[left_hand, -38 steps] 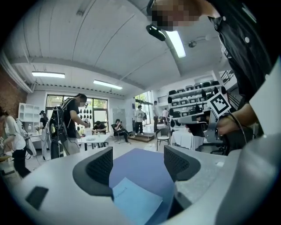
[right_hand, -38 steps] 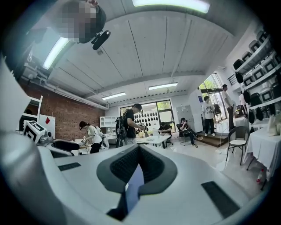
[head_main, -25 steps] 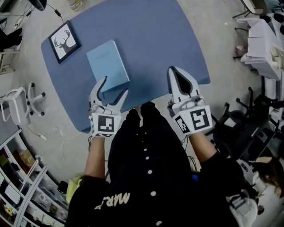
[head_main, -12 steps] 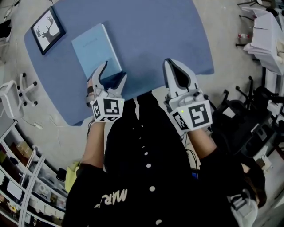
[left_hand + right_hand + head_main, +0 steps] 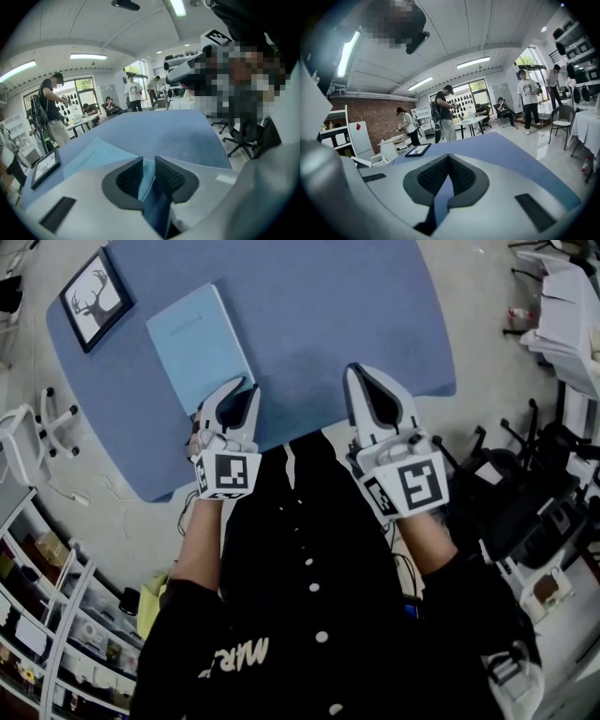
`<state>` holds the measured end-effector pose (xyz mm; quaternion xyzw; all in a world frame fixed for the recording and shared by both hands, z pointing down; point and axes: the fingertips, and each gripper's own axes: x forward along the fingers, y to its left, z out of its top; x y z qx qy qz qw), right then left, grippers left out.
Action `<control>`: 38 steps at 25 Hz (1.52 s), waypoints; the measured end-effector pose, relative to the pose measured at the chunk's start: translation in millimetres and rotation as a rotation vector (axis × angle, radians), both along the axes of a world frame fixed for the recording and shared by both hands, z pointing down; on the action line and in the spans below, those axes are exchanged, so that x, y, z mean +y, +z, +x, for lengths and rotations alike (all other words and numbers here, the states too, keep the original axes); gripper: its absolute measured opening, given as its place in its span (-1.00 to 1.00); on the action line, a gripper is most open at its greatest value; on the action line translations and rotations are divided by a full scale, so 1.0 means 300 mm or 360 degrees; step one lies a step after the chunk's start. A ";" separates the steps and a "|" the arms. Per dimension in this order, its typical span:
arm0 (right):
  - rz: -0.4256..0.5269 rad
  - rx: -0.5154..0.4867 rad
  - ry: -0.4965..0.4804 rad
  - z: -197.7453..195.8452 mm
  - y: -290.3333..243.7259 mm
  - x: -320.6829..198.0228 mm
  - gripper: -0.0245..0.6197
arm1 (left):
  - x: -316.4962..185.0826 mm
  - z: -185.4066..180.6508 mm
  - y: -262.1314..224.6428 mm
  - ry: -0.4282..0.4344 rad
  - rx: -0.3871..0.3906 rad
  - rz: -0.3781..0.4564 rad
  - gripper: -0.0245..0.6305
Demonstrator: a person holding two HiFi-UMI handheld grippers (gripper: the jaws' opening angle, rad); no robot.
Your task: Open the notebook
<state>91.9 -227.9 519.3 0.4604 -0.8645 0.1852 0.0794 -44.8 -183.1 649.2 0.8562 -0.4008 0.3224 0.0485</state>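
At the blue table's [image 5: 328,315] near edge, the left gripper's [image 5: 241,388] jaws, just closing, stand narrowly apart, with the notebook's [image 5: 192,343] corner between them; right of it, the right gripper [image 5: 356,371] is closed and empty.

In the head view's middle left, the left gripper [image 5: 244,388] is covering the near corner of the notebook [image 5: 192,338], and the print on its cover is showing too small to read. The jaws have just been closing. In the left gripper view only a sliver of that corner is showing in their narrow gap, the gripper's body hiding the rest. The top edge is cutting off the blue table [image 5: 328,315].
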 end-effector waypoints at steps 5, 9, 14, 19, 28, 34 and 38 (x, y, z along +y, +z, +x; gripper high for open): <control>-0.0004 -0.0003 -0.0020 -0.008 0.003 0.001 -0.92 | 0.010 -0.003 -0.018 -0.0115 -0.0018 0.0071 -0.80; -0.0002 0.0002 -0.0034 -0.007 0.000 0.004 -0.92 | 0.011 -0.001 -0.042 -0.0191 -0.0014 0.0125 -0.84; 0.0018 0.0004 -0.0058 -0.017 -0.026 0.007 -0.92 | 0.013 -0.035 -0.127 -0.0365 0.0176 0.0149 -0.86; 0.0053 0.0020 -0.0100 -0.058 -0.072 0.001 -0.92 | 0.023 -0.147 -0.241 -0.0696 0.0589 0.0125 -0.86; 0.0102 0.0035 -0.0228 -0.201 -0.136 -0.014 -0.91 | 0.101 -0.474 -0.412 -0.1330 0.1378 0.0265 -0.87; 0.0114 0.0035 -0.0317 -0.296 -0.146 0.003 -0.92 | 0.214 -0.727 -0.416 -0.1618 0.1444 0.0381 -0.87; 0.0116 0.0042 -0.0372 -0.358 -0.139 0.017 -0.92 | 0.267 -0.869 -0.344 -0.1736 0.1470 0.0350 -0.86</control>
